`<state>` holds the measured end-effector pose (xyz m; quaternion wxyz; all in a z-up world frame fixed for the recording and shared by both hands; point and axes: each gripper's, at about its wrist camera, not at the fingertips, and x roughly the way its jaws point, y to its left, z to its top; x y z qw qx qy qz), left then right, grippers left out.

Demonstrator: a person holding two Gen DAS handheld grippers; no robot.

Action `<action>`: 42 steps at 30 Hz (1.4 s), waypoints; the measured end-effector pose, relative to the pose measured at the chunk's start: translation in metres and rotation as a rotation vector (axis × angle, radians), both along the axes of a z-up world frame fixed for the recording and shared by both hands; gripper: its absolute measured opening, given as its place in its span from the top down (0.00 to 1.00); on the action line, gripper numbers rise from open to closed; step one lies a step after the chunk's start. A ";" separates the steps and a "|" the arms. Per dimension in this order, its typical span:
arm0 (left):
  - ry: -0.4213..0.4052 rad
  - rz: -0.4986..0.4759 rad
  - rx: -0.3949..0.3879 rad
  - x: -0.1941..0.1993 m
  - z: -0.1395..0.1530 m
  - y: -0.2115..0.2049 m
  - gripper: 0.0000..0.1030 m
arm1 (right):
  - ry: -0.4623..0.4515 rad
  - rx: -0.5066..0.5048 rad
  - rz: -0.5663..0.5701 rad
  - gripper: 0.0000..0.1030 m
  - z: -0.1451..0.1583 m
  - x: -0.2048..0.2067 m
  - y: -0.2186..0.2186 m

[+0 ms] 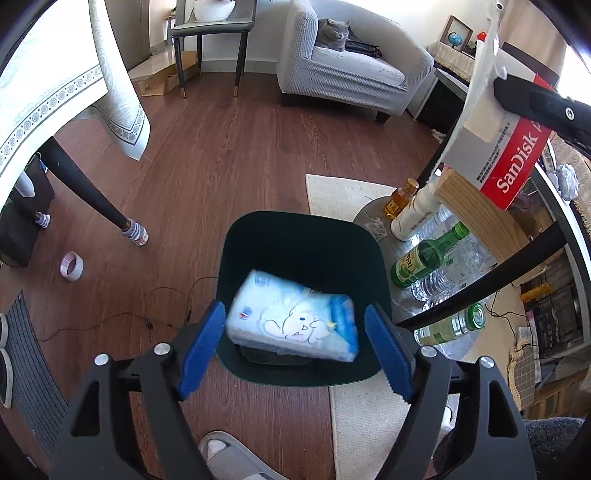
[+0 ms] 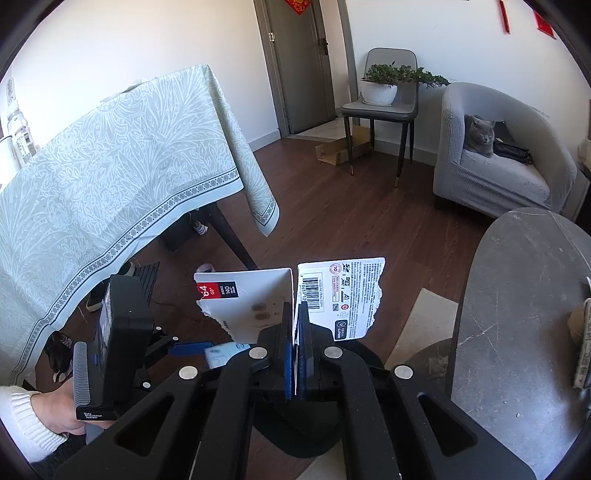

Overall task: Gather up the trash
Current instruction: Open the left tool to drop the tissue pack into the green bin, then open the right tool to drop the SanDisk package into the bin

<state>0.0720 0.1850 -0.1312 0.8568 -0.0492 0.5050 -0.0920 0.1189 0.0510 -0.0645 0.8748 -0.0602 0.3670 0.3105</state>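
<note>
A dark bin (image 1: 303,236) stands on the wood floor right below my left gripper (image 1: 295,308). Between the blue pads, at the bin's mouth, is a blurred blue-and-white tissue pack (image 1: 291,314) with a gap on each side; the gripper is open. My right gripper (image 2: 295,306) is shut on a torn white-and-red SanDisk card package (image 2: 340,291), held upright. From the left wrist view this package (image 1: 491,158) hangs at the upper right, above and to the right of the bin. The right wrist view catches the left gripper's blue finger (image 2: 188,347) and the pack (image 2: 221,354).
Several bottles (image 1: 424,258) stand on a low shelf right of the bin, under a round grey table (image 2: 517,295). A tape roll (image 1: 72,266) and a thin cable (image 1: 110,317) lie on the floor at left. A cloth-covered table (image 2: 110,177) and its leg (image 1: 85,184) are at left. A cat (image 1: 334,33) sits on an armchair.
</note>
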 end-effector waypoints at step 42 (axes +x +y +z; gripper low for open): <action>-0.268 0.193 -0.047 -0.031 0.107 0.069 0.48 | 0.213 -0.246 0.004 0.98 -0.120 0.030 0.069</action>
